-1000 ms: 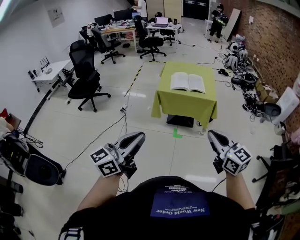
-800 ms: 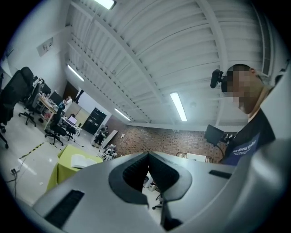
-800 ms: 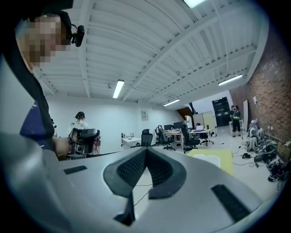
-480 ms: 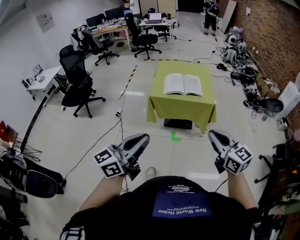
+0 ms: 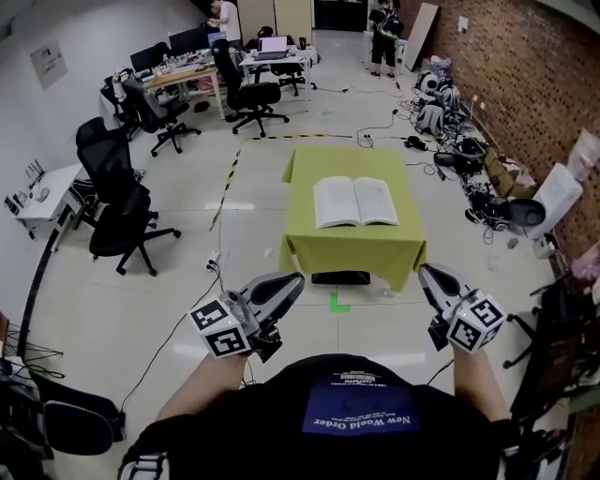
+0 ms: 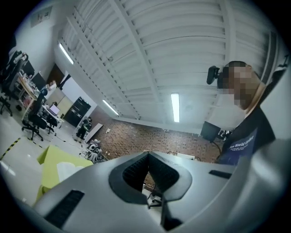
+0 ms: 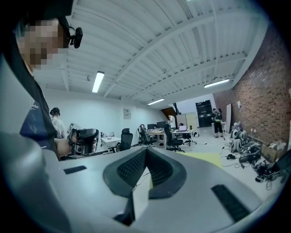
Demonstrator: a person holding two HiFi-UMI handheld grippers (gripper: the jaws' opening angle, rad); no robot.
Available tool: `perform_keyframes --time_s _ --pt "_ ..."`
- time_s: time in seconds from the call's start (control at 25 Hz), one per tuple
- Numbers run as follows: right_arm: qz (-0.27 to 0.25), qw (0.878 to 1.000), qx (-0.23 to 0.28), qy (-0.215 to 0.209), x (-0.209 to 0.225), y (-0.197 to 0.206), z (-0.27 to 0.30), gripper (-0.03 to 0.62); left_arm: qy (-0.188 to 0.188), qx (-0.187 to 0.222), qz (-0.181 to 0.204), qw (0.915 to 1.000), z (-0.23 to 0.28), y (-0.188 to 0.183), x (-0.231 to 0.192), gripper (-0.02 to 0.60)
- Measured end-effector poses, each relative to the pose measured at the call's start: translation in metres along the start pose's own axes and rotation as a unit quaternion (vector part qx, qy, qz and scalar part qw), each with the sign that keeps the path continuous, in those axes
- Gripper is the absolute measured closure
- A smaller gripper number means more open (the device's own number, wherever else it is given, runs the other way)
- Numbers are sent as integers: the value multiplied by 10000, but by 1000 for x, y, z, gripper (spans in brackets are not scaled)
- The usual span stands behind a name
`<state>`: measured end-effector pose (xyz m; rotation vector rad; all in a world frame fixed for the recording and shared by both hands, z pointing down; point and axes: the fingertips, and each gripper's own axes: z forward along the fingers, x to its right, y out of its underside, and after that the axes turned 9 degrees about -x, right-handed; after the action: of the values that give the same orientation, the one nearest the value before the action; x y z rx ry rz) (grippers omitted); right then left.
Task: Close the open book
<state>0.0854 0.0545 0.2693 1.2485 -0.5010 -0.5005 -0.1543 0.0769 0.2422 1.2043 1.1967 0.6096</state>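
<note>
The open book (image 5: pixel 354 202) lies flat, pages up, on a table under a yellow-green cloth (image 5: pixel 345 246), a few steps ahead in the head view. My left gripper (image 5: pixel 292 281) is held out low at the left, shut and empty. At the right, my right gripper (image 5: pixel 427 274) is also shut and empty. Both are well short of the table. In the left gripper view the shut gripper (image 6: pixel 148 154) fills the bottom, with the table (image 6: pixel 50 164) small at the left. The right gripper view shows its shut gripper (image 7: pixel 145 152) and a strip of the cloth (image 7: pixel 207 157) beyond.
Black office chairs (image 5: pixel 117 202) stand at the left, and desks with monitors (image 5: pixel 187 70) at the back. Bags and cables (image 5: pixel 483 183) litter the floor along the brick wall on the right. A green tape mark (image 5: pixel 337 302) lies before the table. A person (image 5: pixel 384 28) stands far back.
The table and book have drawn nearer and lower in the head view as I walk forward. Both grippers stay shut and held out in front.
</note>
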Motion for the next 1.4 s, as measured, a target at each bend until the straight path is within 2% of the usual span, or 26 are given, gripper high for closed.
perform_keyframes --time_s 0.28,0.52,0.68,1.08,1.24,1.4 --pt "124 9998 -73 123 19 -16 81 608 226 -132 -102 9996 9 -29 -90 574" --pt "228 9996 -117 78 69 -19 117 608 98 -193 -307 9993 38 -24 -143 574" --pt "184 9996 -77 -216 118 -27 145 608 -115 -169 -386 9990 78 -25 -175 574" --pt "-269 9921 -98 -1223 258 -68 207 608 -1012 113 -589 9931 201 -37 -240 574" --pt "-151 9893 -235 -1430 283 -59 236 608 -1128 19 -801 9904 224 -26 -262 574" --pt "77 9884 -482 -1437 287 -40 267 608 -1094 -36 -1024 9887 221 -18 -298 574"
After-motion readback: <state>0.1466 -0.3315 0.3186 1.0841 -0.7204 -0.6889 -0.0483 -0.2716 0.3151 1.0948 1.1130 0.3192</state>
